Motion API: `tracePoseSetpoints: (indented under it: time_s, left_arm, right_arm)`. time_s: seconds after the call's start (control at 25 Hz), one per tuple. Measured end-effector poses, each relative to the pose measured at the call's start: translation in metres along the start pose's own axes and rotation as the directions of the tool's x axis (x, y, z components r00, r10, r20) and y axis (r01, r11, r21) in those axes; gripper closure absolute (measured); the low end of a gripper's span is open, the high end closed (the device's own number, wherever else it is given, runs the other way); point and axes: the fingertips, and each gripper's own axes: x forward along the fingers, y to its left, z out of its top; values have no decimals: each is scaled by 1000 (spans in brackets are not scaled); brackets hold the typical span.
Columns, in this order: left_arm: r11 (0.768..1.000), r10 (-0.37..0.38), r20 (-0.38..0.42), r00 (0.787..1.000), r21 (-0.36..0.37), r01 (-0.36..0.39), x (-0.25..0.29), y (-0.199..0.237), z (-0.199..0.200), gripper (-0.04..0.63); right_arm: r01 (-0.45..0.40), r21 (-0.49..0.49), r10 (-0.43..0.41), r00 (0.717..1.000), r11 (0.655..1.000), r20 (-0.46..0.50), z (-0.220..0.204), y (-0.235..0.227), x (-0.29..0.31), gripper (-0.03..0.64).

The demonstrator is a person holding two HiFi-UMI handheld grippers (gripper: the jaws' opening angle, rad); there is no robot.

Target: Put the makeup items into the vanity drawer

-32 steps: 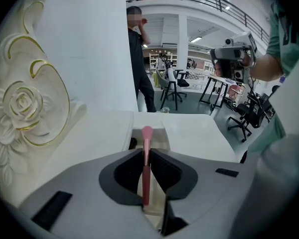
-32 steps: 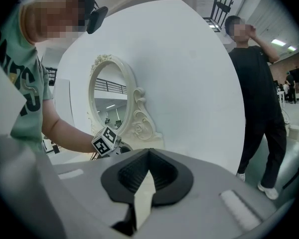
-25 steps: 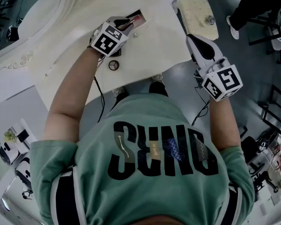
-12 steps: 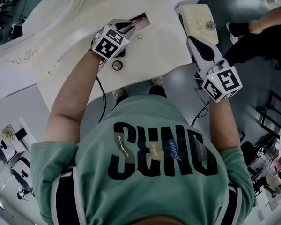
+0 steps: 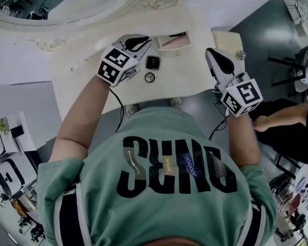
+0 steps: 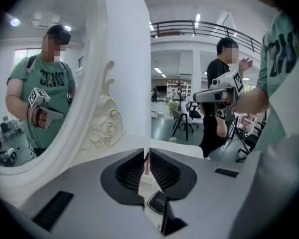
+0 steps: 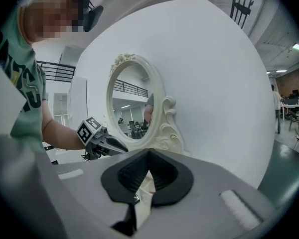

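Currently, step in hand: between pick-ups, with one item stowed and two left out.

- Slim pink makeup pencil [image 5: 172,40]: lies inside the small open white vanity drawer [image 5: 182,43], at the far right of the white worktop [image 5: 185,73].
- Black square compact [image 5: 153,62]: on the worktop, just left of the drawer and nearer.
- Small round dark-rimmed pot [image 5: 150,77]: just near of the compact.
- Left claw [image 5: 143,40]: hovers above the worktop, left of the compact, pointing toward the drawer. Its jaws have just been closing to a narrow slit, with nothing between them.
- Right claw [image 5: 210,53]: beyond the worktop's right edge, jaws together, empty.

Next move, as a judgement: the left claw must reopen, descend over the compact, grip it by opposite edges, then carry it right into the drawer beside the pencil.
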Motion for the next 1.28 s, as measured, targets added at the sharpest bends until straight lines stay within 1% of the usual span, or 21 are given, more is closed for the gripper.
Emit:
tracePoseSetpoints:
  time_s: [0.08,0.16,0.24,0.36,0.44,0.56,0.72,0.84,0.96,1.08,1.2,1.28]
  left_arm:
    - [998,41,63,997,-53,-38,-39,14,2,563]
    - [990,99,130,987,-108,-86,-81,33,1,574]
    - [978,157,188,969,-165,-127,-123,49,-4,586]
    - [955,226,252,941,-249,-162,-179,62,-16,591]
    - [935,282,285,916,-297,-196,-212,71,-24,591]
    - [906,358,321,877,-348,-243,-251,83,-33,591]
    - [879,417,356,836,-393,-271,-291,92,-40,591]
    - [863,454,368,811,-407,-299,-310,95,-44,591]
    - [848,480,375,793,-431,-310,-321,97,-48,591]
    - [832,495,384,780,-468,-297,-324,99,-52,591]
    - [824,496,386,778,-493,-280,-322,100,-54,591]
    - [824,491,384,782,-496,-273,-318,100,-53,591]
  right_arm:
    - [-46,-28,46,999,999,4,15,17,22,607]
    - [-101,-59,102,995,993,6,30,36,49,607]
    - [-145,-83,146,989,986,3,41,57,72,607]
    - [-184,-97,185,983,978,-2,52,85,95,607]
    - [-220,-117,221,975,969,-4,60,100,111,607]
    - [-273,-142,274,962,952,-7,71,121,135,607]
    - [-322,-156,323,946,934,-19,77,147,155,607]
    - [-355,-159,355,934,921,-29,80,162,166,607]
    - [-379,-148,378,925,914,-34,82,170,173,607]
    - [-395,-134,392,919,909,-46,80,173,177,607]
    - [-399,-120,394,917,909,-60,76,172,178,607]
    - [-397,-112,391,918,911,-66,75,169,178,607]
